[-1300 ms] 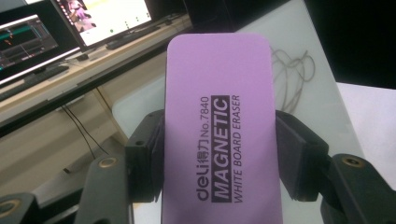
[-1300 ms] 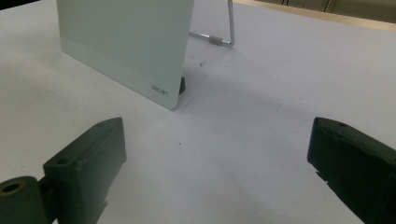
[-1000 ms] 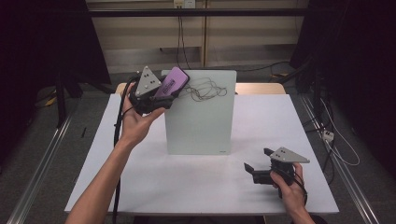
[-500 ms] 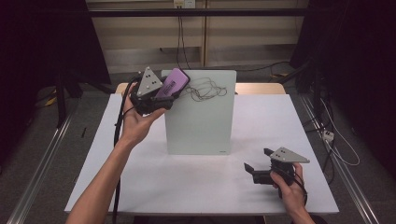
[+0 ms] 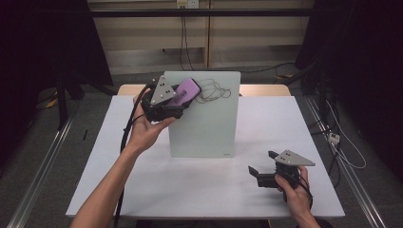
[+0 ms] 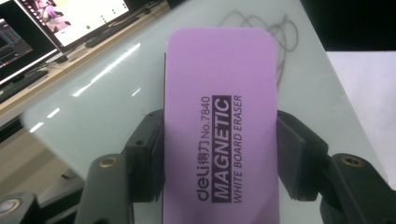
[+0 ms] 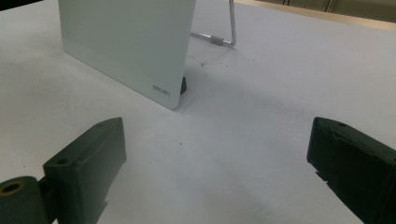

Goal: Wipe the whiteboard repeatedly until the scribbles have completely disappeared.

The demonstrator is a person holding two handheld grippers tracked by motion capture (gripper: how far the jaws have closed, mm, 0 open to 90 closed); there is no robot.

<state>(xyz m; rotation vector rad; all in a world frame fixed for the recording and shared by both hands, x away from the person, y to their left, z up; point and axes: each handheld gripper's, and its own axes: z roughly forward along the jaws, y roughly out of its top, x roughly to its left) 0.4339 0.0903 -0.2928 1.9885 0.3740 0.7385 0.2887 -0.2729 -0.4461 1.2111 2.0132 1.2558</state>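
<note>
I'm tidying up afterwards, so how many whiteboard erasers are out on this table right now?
1. A purple magnetic whiteboard eraser is clamped in the jaws of the left gripper, held up against the top left of the standing glass whiteboard. Another could be hidden behind the board.

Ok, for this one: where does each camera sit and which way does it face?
High view: above the person's side, looking forward and down at the table; both forearms and hands show.
Left gripper view: rides the left gripper, facing the purple eraser and glass board; its jaws show.
Right gripper view: rides the right gripper, low over the table; open jaws show.
Shared: all see the board.
</note>
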